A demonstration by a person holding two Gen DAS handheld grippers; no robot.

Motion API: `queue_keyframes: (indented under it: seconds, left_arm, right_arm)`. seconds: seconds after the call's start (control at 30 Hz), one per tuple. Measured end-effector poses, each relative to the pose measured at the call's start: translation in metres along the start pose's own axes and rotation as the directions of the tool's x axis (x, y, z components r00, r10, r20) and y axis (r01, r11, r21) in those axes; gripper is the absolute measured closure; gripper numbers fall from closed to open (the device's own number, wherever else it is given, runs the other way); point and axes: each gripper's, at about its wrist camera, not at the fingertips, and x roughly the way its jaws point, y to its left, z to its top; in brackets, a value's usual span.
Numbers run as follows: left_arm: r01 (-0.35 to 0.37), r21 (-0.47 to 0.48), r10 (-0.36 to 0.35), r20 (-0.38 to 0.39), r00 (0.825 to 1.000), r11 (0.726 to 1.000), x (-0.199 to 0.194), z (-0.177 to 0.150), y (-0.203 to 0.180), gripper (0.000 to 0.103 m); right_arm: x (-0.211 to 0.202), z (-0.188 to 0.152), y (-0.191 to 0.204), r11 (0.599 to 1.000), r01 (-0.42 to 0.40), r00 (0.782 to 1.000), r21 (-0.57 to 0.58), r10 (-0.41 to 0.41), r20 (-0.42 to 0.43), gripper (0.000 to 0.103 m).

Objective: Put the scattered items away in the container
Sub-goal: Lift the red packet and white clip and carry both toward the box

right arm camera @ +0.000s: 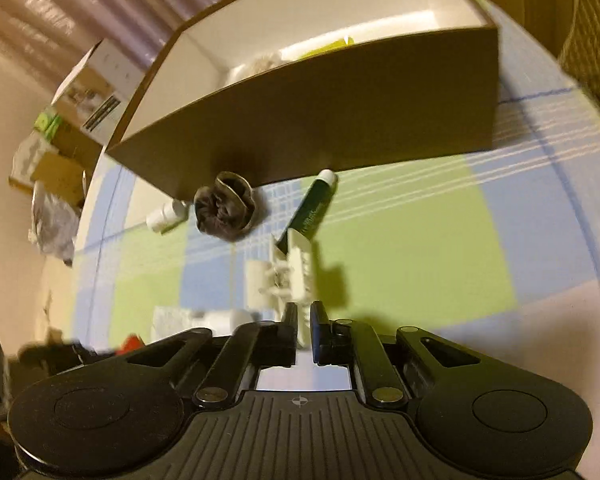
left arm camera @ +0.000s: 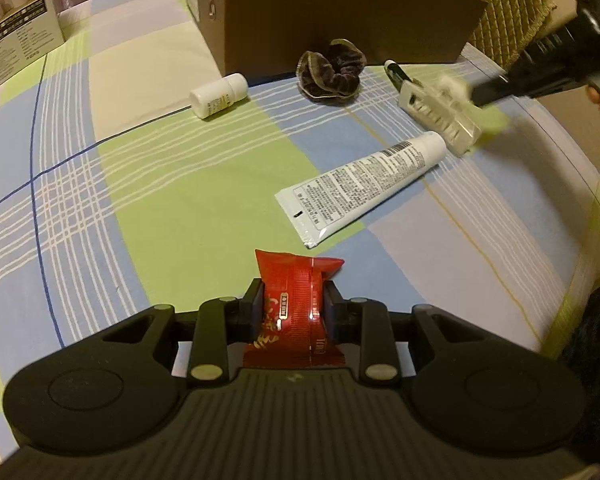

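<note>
Red snack packet (left arm camera: 296, 300) sits clamped in the left gripper (left arm camera: 294, 304), the right gripper (right arm camera: 304, 332) pinches a clear hair claw (right arm camera: 284, 276), while bottle (left arm camera: 219, 96), scrunchie (left arm camera: 332, 74), white tube (left arm camera: 364, 184) and green tube (right arm camera: 312, 208) lie outside the partly filled box (right arm camera: 308, 120).

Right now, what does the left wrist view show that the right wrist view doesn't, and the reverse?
Left wrist only: the left gripper shut on the red packet, and the white tube's printed side.
Right wrist only: the inside of the brown box, with things already in it, and the right gripper shut on the white hair claw.
Both: the scrunchie, the white bottle, the dark tube, the box and the claw.
</note>
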Motion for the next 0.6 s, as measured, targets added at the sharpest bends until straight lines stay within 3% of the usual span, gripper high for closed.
queue_keyframes:
  seconds: [0.03,0.07,0.1,0.27,0.33,0.4,0.43,0.5,0.6]
  left_arm:
    - [0.001,0.003,-0.001,-0.001,1.000,1.000,0.001,0.001,-0.002,0.078]
    - [0.001,0.006,-0.001,-0.002,1.000,1.000,0.001,0.001,-0.004,0.077]
    - [0.001,0.010,-0.001,-0.002,1.000,1.000,0.002,0.002,-0.006,0.077]
    - [-0.003,0.011,0.003,-0.003,1.000,1.000,0.003,0.002,-0.013,0.077]
    - [-0.006,0.010,0.006,-0.003,1.000,1.000,0.003,0.001,-0.014,0.077]
    - [-0.011,0.004,0.011,-0.001,1.000,1.000,0.002,0.000,-0.014,0.077]
    - [-0.013,-0.001,0.013,0.001,1.000,1.000,0.002,-0.001,-0.014,0.077]
    - [-0.017,-0.011,0.017,0.005,1.000,1.000,0.001,-0.001,-0.013,0.077]
    - [-0.023,-0.024,0.023,0.013,1.000,0.999,-0.001,-0.003,-0.013,0.077]
  right_arm:
    - [-0.001,-0.004,0.001,1.000,0.020,1.000,-0.012,-0.020,-0.002,0.031]
    - [-0.003,-0.008,0.004,0.998,0.052,0.999,-0.028,-0.051,0.016,0.009]
    - [-0.007,-0.013,0.007,0.996,0.070,0.996,-0.056,-0.067,0.054,0.001]
    - [0.002,-0.027,0.024,0.970,0.114,0.991,-0.215,-0.095,0.094,0.004]
    - [0.015,-0.029,0.031,0.957,0.124,0.990,-0.262,-0.104,0.090,0.025]
    - [0.033,-0.028,0.037,0.949,0.132,0.990,-0.288,-0.114,0.079,0.032]
    - [0.040,-0.028,0.040,0.944,0.140,0.989,-0.298,-0.122,0.079,0.049]
    - [0.055,-0.028,0.043,0.937,0.141,0.990,-0.321,-0.126,0.066,0.068]
    - [0.061,-0.030,0.044,0.923,0.160,0.987,-0.350,-0.144,0.071,0.073]
